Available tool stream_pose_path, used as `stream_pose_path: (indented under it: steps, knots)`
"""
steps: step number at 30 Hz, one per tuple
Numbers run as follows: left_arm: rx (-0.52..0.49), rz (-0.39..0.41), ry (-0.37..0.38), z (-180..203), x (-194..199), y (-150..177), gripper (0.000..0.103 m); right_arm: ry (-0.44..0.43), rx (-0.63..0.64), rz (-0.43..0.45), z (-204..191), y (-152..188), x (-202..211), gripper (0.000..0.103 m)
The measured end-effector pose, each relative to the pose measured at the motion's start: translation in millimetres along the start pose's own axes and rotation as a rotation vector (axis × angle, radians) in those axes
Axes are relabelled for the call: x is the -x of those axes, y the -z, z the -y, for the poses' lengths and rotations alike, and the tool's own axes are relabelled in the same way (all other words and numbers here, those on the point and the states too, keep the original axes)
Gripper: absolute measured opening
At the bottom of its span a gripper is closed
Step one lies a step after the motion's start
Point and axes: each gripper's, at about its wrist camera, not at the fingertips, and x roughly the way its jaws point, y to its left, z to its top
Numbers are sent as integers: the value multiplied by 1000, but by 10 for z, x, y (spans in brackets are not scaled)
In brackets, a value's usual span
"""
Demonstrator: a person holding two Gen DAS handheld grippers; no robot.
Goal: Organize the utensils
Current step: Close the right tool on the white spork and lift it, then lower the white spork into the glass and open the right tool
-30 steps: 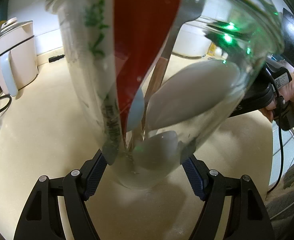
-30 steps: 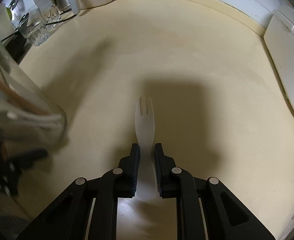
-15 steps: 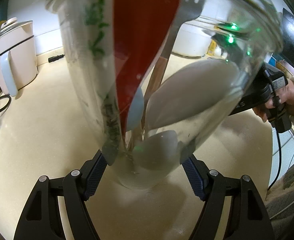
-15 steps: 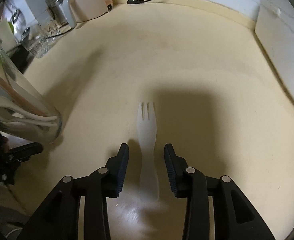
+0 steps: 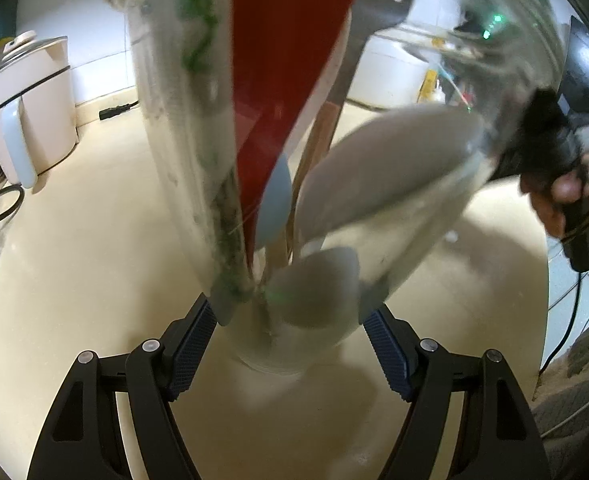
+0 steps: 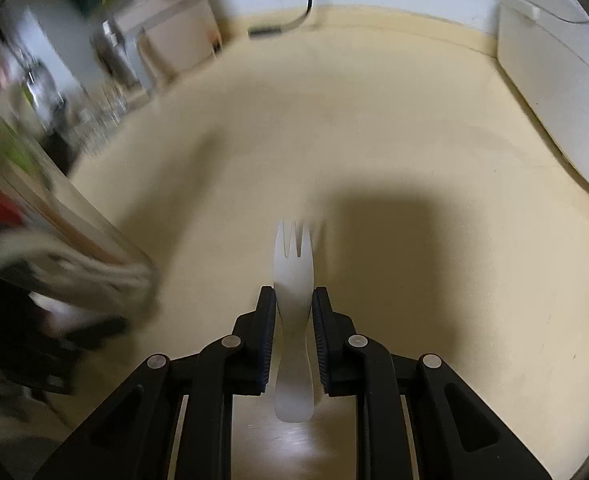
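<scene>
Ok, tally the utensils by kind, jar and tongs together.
Forks: 2 (grey fork in the glass jar, white fork between the closing right tongs)
Whitish spoons: 2
Red spatula: 1
Total: 5
Not counted: light blue piece and wooden handles in the jar, kind unclear.

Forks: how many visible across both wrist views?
2. A white plastic fork between the closing right gripper jaws; a dark fork standing in the glass jar. More may be hidden.
</scene>
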Motion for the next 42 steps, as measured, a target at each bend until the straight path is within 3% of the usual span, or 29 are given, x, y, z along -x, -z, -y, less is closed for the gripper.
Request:
stream_pose_path:
  steps: [4, 10, 14, 17, 21, 26, 28, 32, 39, 42]
  knots:
    - [7, -1, -4, -2, -30, -27, 78, -142, -80, 141, -2, -144, 474, 19]
    - [7, -3, 0, 5, -19, -48, 78, -448, -133, 351, -329, -409, 1085, 19]
    - [7, -5, 5, -14, -23, -41, 78, -612, -135, 411, -525, -584, 1285, 19]
    - [7, -13, 7, -11, -10, -28, 78, -675, -90, 429, -754, -669, 1330, 19]
    - [6, -17, 15, 4, 14, -28, 78, -659, -29, 390, -1007, -673, 1193, 19]
    - [5, -22, 32, 4, 20, -20, 78, -536, 53, 341, -1227, -529, 812, 18]
    - [14, -21, 44, -17, 19, -20, 78, -443, 126, 400, -1300, -467, 832, 19]
    - [6, -26, 54, -35, 16, -16, 78, -330, 210, 416, -1430, -356, 862, 19]
    - [-2, -24, 77, -110, -3, -51, 78, -225, 271, 388, -1525, -200, 997, 20]
    - [11, -25, 81, -184, 37, -18, 78, -174, 294, 399, -1565, -195, 1131, 27]
